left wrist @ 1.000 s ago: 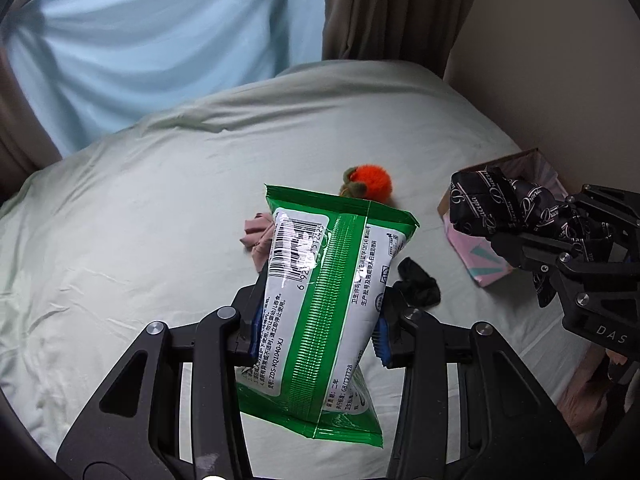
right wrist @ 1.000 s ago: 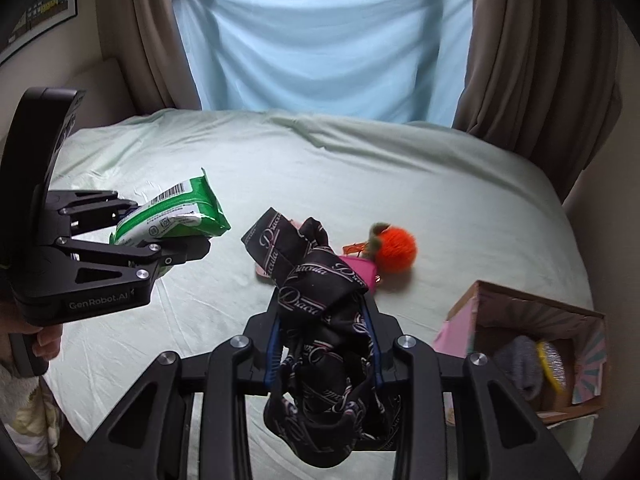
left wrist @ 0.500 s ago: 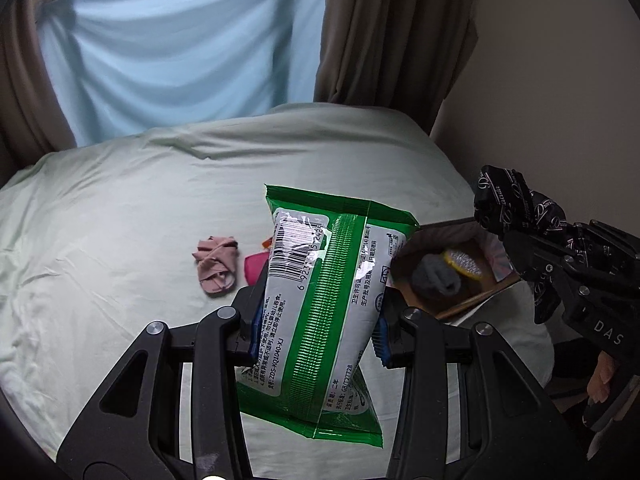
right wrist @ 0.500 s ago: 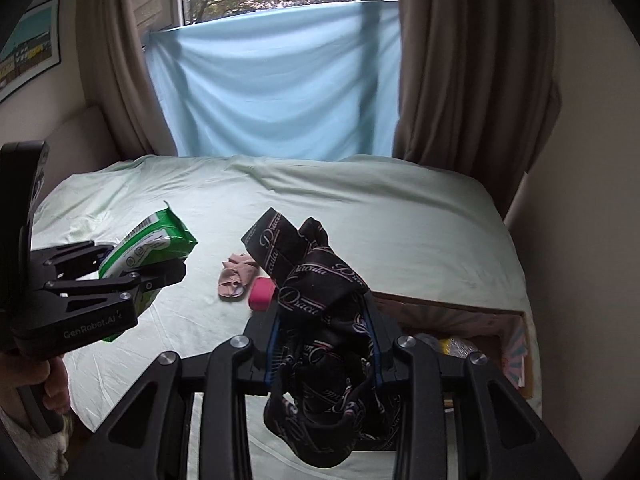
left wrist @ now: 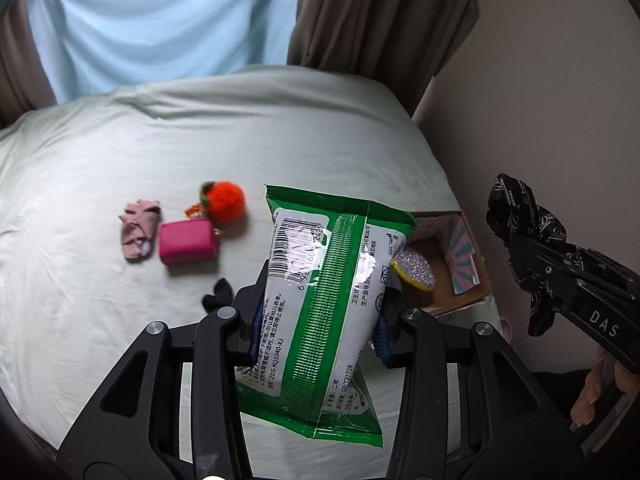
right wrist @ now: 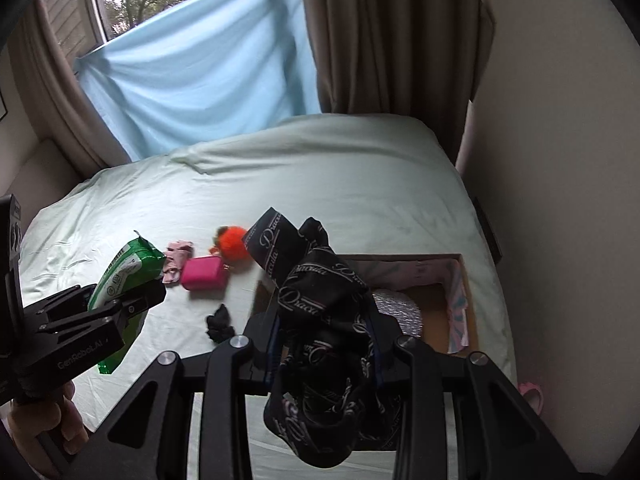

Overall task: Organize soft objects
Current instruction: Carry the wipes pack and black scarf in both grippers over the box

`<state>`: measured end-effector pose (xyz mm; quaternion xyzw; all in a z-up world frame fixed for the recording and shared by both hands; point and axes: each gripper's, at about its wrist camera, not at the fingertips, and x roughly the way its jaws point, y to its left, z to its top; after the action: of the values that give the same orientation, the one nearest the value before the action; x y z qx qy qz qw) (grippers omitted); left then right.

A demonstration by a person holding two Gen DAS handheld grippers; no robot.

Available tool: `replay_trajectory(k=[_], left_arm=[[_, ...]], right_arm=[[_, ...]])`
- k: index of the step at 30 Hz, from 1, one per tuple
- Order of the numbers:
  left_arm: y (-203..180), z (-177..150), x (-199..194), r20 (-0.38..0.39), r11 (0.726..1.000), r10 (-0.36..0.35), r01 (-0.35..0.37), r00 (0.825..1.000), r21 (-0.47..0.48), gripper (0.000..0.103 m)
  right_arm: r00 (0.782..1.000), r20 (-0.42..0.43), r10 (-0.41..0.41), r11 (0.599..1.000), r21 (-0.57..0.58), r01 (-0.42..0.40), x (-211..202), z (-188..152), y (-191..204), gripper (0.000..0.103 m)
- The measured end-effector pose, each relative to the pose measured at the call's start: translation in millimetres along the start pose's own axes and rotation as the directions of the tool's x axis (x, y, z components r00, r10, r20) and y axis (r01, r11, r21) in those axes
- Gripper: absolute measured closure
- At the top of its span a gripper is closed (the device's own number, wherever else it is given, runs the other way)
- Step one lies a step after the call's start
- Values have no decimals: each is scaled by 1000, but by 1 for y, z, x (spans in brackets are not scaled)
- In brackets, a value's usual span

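Pinching a green wipes pack (left wrist: 320, 304), the left claw (left wrist: 318, 330) hovers above the bed (left wrist: 100, 312).

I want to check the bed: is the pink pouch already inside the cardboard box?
No, the pink pouch lies on the bed sheet, well left of the cardboard box.

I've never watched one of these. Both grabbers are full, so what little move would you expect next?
Probably the right gripper lowers its black printed cloth into the open cardboard box and lets go: the box sits just ahead of it, already holding a sponge.
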<state>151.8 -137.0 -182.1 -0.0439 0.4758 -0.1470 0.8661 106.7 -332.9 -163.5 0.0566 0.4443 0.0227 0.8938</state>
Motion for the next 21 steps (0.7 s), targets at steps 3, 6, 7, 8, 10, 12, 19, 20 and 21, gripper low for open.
replay_trajectory(k=[3, 6, 7, 8, 10, 12, 19, 20, 21], left_arm=[[-14, 5, 28, -33, 1000, 4, -4, 999, -3, 66], [-30, 7, 58, -68, 1000, 4, -5, 998, -6, 66], [-36, 7, 68, -81, 1000, 7, -7, 997, -8, 66], [-41, 7, 78, -97, 1000, 8, -9, 995, -10, 66], [-47, 8, 100, -124, 1000, 11, -13, 992, -14, 66], [-51, 9, 119, -154, 1000, 17, -20, 988, -17, 66], [-57, 12, 182, -257, 997, 61, -70, 965, -27, 66], [-56, 12, 191, -278, 996, 73, -82, 958, -24, 66], [-56, 12, 200, -297, 996, 79, -90, 952, -23, 66]], right_arm=[[1000, -28, -13, 1000, 21, 13, 18, 2, -23, 72], [998, -54, -27, 999, 44, 29, 39, 3, -46, 72], [998, -64, -29, 998, 53, 33, 47, 4, -55, 72], [997, -73, -33, 997, 60, 37, 54, 4, -61, 72], [995, -95, -38, 996, 77, 45, 72, 5, -75, 72], [992, -121, -40, 994, 93, 52, 89, 6, -87, 72], [972, -231, -38, 986, 147, 74, 149, 6, -120, 72], [969, -245, -36, 985, 155, 75, 157, 6, -124, 72], [964, -265, -32, 983, 165, 78, 166, 5, -128, 71]])
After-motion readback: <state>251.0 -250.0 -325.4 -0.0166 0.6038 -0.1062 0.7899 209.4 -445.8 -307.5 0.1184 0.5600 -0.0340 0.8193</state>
